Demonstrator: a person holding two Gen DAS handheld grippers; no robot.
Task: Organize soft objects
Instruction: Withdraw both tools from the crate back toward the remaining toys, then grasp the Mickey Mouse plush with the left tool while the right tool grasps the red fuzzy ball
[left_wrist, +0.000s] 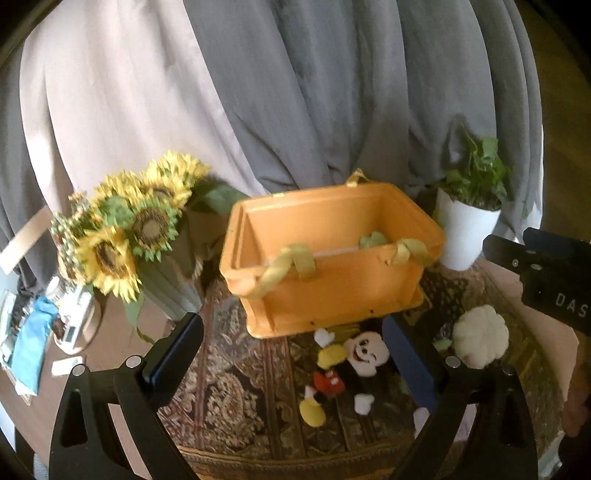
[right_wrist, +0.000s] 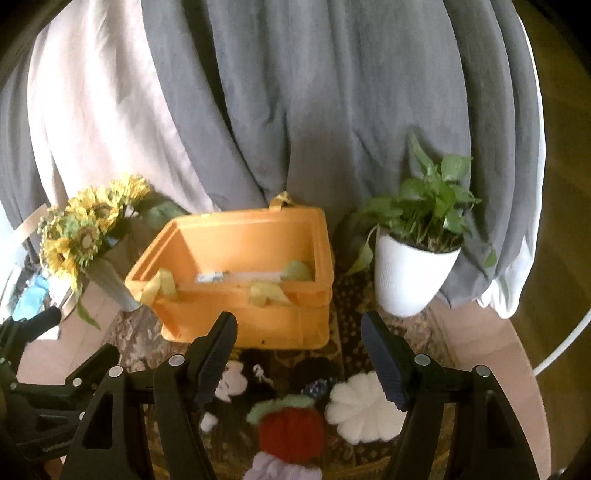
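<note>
An orange plastic bin (left_wrist: 332, 291) with yellow ribbon handles stands on a patterned mat; it also shows in the right wrist view (right_wrist: 243, 310). A small green soft thing (left_wrist: 373, 240) lies inside it. A Mickey Mouse plush (left_wrist: 347, 365) lies in front of the bin, between my left gripper's open fingers. My left gripper (left_wrist: 295, 339) is open and empty above it. A white plush pumpkin (left_wrist: 480, 336) lies to the right; it also shows in the right wrist view (right_wrist: 364, 410). A red knitted plush (right_wrist: 290, 432) lies below my right gripper (right_wrist: 297, 350), which is open and empty.
A vase of sunflowers (left_wrist: 125, 229) stands left of the bin. A white pot with a green plant (right_wrist: 413, 273) stands to its right. Grey and white curtains (right_wrist: 295, 110) hang behind. Clutter lies on the table's left edge (left_wrist: 29, 332).
</note>
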